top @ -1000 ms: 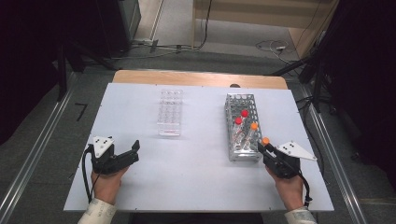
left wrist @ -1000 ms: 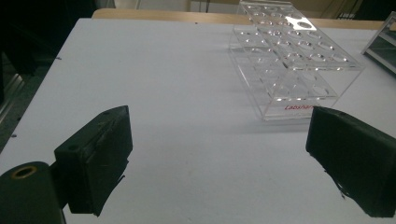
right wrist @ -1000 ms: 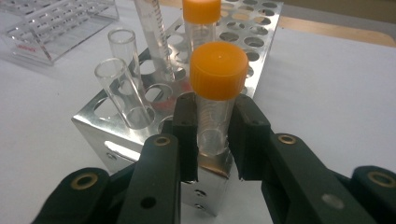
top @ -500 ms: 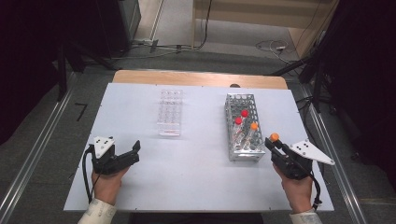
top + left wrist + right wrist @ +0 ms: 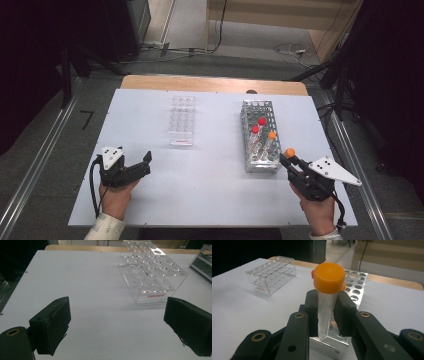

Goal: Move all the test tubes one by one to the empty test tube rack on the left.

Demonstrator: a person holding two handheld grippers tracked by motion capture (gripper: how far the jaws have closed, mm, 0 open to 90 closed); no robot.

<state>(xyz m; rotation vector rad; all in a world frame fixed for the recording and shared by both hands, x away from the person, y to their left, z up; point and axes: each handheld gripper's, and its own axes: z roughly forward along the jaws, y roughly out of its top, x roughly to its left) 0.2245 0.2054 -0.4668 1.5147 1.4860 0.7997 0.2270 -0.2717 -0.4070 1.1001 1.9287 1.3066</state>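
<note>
A white counter [image 5: 210, 195] seen from above, with a person's two hands coming in from the near edge, each holding a black gripper.

On the right half stands a metal rack [image 5: 260, 107], a long grid of round holes. Three capped tubes stand in its near part: two with red caps [image 5: 262, 121] and one with an orange cap [image 5: 272, 135]. The other holes look empty, though the far rows are too small to read for certain.

Left of the middle stands a clear rack [image 5: 181, 120] with red lettering on its near end. Every hole visible in it is empty. In the left gripper view its far end is cut off by the top edge.

The right gripper [image 5: 289, 159] is just off the metal rack's near right corner. Its jaws are closed on a tube [image 5: 325, 312] with an orange cap, held upright and clear of the rack. The jaws hide part of the tube's sides; whether anything is inside it is hard to make out.

The left gripper [image 5: 145, 164] rests low at the near left, jaws spread wide with nothing between them.
</note>
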